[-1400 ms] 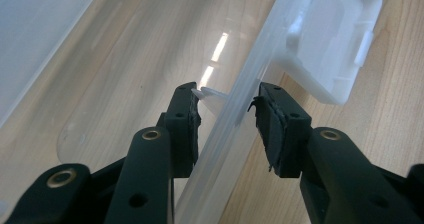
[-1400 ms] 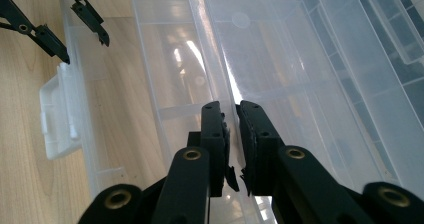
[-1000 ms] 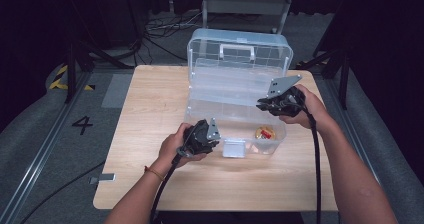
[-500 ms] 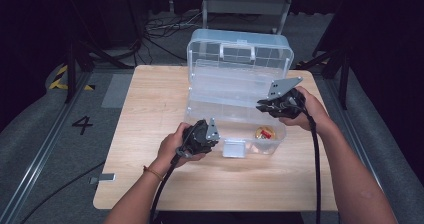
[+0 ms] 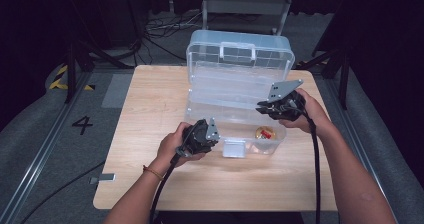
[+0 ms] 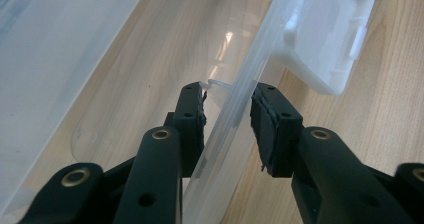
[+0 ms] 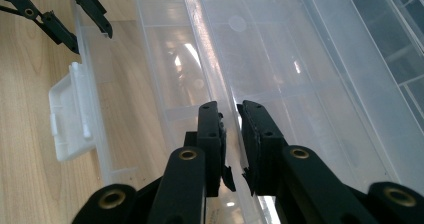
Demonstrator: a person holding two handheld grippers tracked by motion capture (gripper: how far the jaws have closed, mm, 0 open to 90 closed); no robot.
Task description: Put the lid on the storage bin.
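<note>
A clear plastic toolbox (image 5: 235, 91) stands open on the wooden table (image 5: 150, 99), its lid tipped back. My left gripper (image 5: 220, 134) is at the box's near side. In the left gripper view, my left gripper (image 6: 227, 104) has its jaws astride the clear front wall (image 6: 225, 134) and closed on it, beside the white latch (image 6: 325, 39). My right gripper (image 5: 261, 107) reaches in from the right. The right gripper view shows my right gripper (image 7: 230, 116) shut on a thin clear rim of the inner tray (image 7: 210, 64). A small red and yellow item (image 5: 264, 132) lies in the box's front right corner.
The white latch (image 5: 234, 148) hangs off the box's front onto the table. Bare tabletop lies to the left of the box and in front of it. Cables, a metal frame and dark floor surround the table. A cable trails back from each gripper along the forearms.
</note>
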